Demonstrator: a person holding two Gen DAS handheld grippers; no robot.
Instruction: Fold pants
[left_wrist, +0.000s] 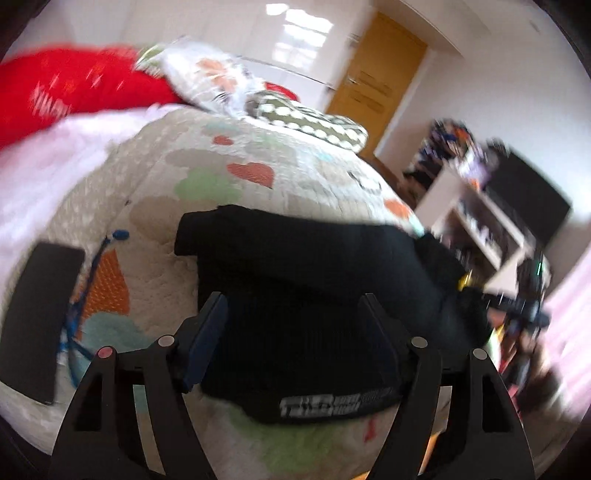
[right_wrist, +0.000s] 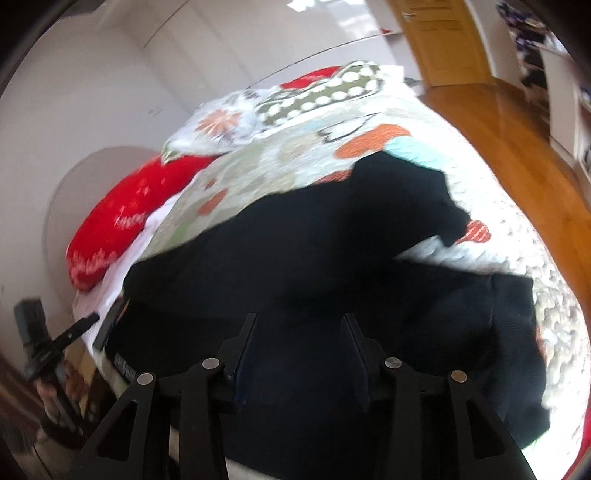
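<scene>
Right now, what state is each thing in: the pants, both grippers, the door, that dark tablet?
Black pants: partly folded, lying on the quilt.
Left gripper: open, nothing pinched.
Right gripper: open above the pants.
Door: closed.
Dark tablet: lying flat, screen off.

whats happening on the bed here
A person is folding black pants on a patterned quilt, a handheld gripper in each hand. Both the left gripper and the right gripper hang over the fabric with jaws apart, gripping nothing. The pants lie partly folded, the printed waistband at the near edge, one leg trailing toward the wooden floor.
</scene>
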